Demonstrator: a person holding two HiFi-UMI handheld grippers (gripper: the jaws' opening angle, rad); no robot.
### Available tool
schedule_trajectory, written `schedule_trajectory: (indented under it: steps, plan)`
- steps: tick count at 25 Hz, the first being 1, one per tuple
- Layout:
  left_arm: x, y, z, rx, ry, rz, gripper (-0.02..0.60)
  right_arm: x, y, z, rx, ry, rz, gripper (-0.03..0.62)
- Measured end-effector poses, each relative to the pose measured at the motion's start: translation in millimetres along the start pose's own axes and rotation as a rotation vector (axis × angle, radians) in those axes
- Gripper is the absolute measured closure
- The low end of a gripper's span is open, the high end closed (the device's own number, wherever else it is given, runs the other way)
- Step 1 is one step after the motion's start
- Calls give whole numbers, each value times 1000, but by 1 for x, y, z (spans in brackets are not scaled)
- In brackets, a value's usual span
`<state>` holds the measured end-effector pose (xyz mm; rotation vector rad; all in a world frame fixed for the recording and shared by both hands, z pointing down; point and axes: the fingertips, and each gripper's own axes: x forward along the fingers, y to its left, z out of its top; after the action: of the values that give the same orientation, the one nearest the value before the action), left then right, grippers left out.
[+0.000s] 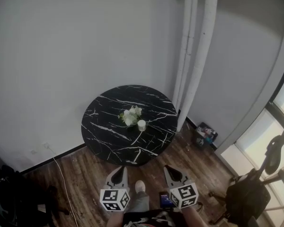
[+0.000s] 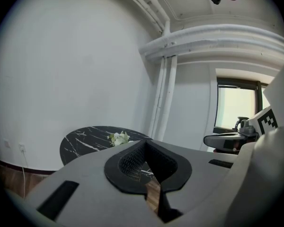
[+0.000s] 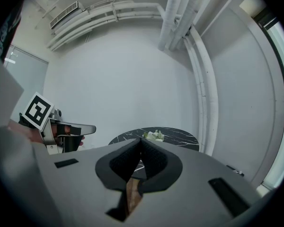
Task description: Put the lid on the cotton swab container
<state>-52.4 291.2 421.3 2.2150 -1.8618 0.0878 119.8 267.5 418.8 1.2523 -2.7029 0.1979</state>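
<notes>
Both grippers are held low in front of the person, side by side and well short of the table [image 1: 104, 129]. The left gripper [image 1: 120, 169] has its jaws closed, the dark pads meeting at the tips with nothing between them. The right gripper [image 1: 168, 167] is the same: pads pressed together at the tips and empty. Each points roughly level toward the table, only slightly downward. The table is round and black with white veining, and stands on a wooden floor [image 1: 85, 171] close to a white wall. Two white pipes [image 1: 199, 56] run up the wall just beside its far right edge. Near the table's middle sits a small bunch of white flowers [image 1: 130, 116]. Just beside it, on the side nearer the person, stands the container [image 1: 141, 125], small, white, upright and round. It is too small to tell whether a lid is on it. A thin white cable [image 1: 61, 174] trails across the floor to the left of the table.
</notes>
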Motion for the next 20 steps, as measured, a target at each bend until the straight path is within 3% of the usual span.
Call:
schedule_trajectory:
  steps: [5,20]
  plan:
    - [47,18,4,14,13,-4,568,43,-24,-7,12,35,-21,577]
    - [207,94,42,-9,87,-84,568,195,-83,20,42,104,-73,576]
